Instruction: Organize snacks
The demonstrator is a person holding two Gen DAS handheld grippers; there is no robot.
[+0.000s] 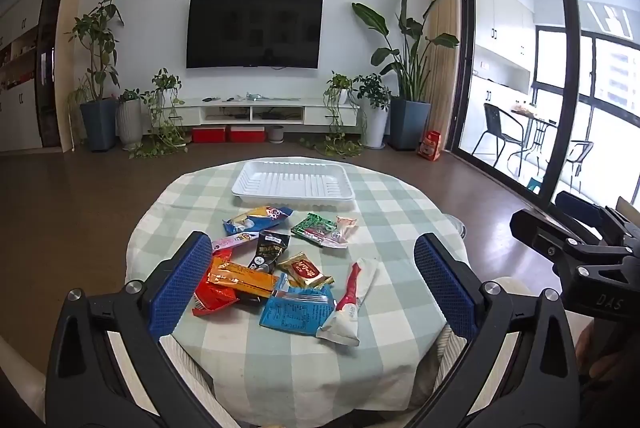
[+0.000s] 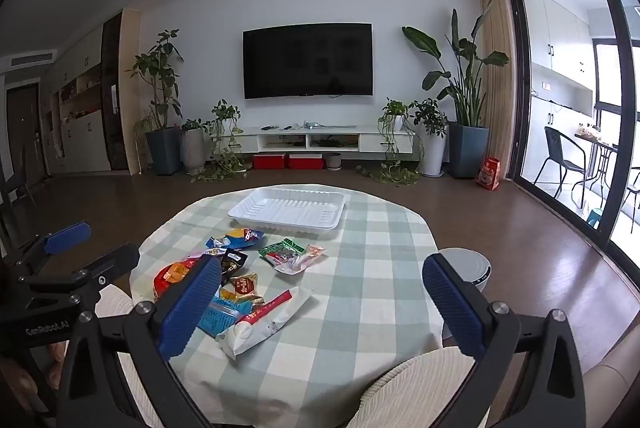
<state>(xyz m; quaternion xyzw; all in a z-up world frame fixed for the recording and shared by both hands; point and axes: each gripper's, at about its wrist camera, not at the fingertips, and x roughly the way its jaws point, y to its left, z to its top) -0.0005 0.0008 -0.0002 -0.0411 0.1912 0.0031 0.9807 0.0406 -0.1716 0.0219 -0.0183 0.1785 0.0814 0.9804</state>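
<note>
Several snack packets lie in a loose pile on the round checked table: a blue-yellow bag, a green packet, a black packet, a gold-red packet, an orange-red packet, a blue packet and a long white-red packet. An empty white tray sits behind them. My left gripper is open above the pile. My right gripper is open and empty above the table's near right part.
The table sits in a living room with a wall TV, potted plants and a low white cabinet. A white round device stands on the floor at the table's right. A glass balcony door is on the right.
</note>
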